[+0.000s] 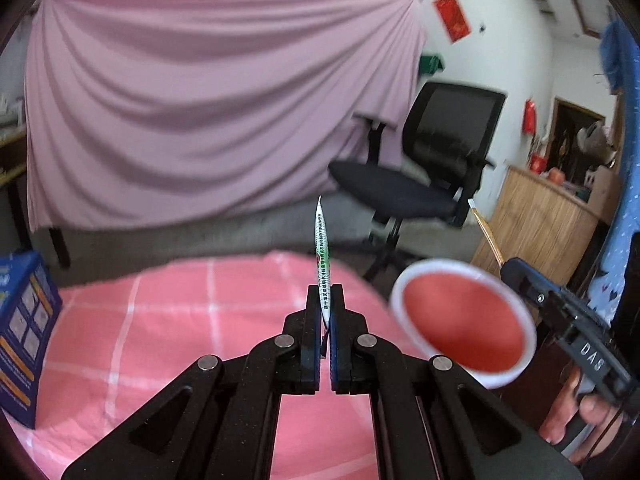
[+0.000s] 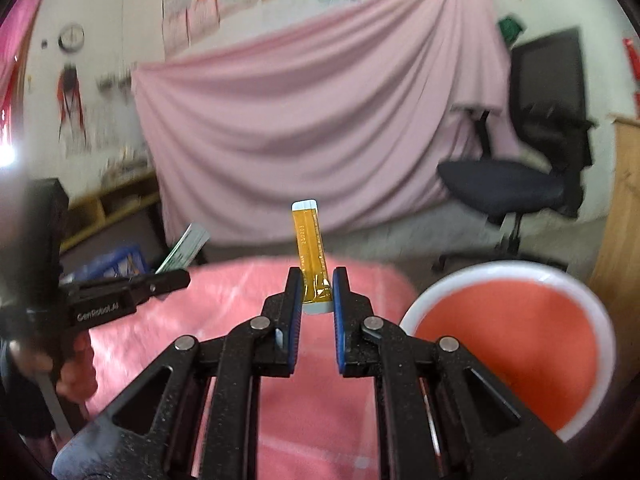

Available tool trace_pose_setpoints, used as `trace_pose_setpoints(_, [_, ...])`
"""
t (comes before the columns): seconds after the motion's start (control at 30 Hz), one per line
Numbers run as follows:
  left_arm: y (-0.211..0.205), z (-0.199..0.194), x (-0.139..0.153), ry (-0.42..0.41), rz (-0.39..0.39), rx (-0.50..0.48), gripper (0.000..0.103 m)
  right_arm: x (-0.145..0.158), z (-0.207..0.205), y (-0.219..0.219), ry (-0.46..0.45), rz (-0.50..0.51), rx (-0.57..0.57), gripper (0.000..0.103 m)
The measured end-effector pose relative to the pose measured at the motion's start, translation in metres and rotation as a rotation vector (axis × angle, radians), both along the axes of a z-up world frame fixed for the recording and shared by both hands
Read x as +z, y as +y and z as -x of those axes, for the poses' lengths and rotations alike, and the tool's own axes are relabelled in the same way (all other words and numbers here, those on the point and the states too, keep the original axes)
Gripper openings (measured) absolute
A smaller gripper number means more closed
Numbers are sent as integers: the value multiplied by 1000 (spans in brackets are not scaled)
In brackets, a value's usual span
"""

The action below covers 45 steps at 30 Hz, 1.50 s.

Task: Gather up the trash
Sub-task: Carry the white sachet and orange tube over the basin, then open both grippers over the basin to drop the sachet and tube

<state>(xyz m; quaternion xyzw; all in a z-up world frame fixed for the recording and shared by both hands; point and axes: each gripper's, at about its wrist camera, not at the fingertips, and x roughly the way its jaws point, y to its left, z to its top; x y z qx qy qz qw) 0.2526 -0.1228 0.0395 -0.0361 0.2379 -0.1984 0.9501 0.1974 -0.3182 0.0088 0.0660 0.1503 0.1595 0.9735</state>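
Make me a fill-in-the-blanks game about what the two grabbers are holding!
1. The left gripper pinches a white and ____ packet.
2. The right gripper holds a stick sachet colored ____.
3. The bowl has a white rim and is ____ inside.
4. The cloth on the table is ____ with white lines.

Missing words: green; orange; red; pink

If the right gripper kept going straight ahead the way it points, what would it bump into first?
Probably nothing close. The right gripper, shut on the orange sachet, points over the pink table toward the pink sheet far behind; depth is unclear. The red bowl sits off to its right.
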Motion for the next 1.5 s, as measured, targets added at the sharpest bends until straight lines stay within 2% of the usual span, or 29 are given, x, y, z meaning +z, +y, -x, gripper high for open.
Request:
trace_pose_setpoints(0.17, [-37,16,27,-109,-13,-41,2,17,29,-27,-146,-28,-127,35])
trace_pose_setpoints(0.27, [-62,24,35,-164,-30,-67,2,23,38,-40,-196,-32,-182,35])
trace_pose_setpoints(0.5, [-113,25,29,-190,-44,-154,2,22,50,-70,-206,-48,-270,35])
trace_pose_setpoints(0.7, [-150,19,16,-149,-66,-224,2,15,49,-93,-146,-58,-326,35])
trace_pose_setpoints(0.87, [-171,12,5,-97,-86,-266,2,3,38,-107,-47,-72,-366,35])
trace_pose_setpoints(1.17, [-185,-7,-16,26,-117,-298,2,-19,19,-123,99,-103,-380,36])
trace_pose_setpoints(1.5, [-185,-24,-37,138,-122,-290,2,-29,8,-125,185,-103,-367,36])
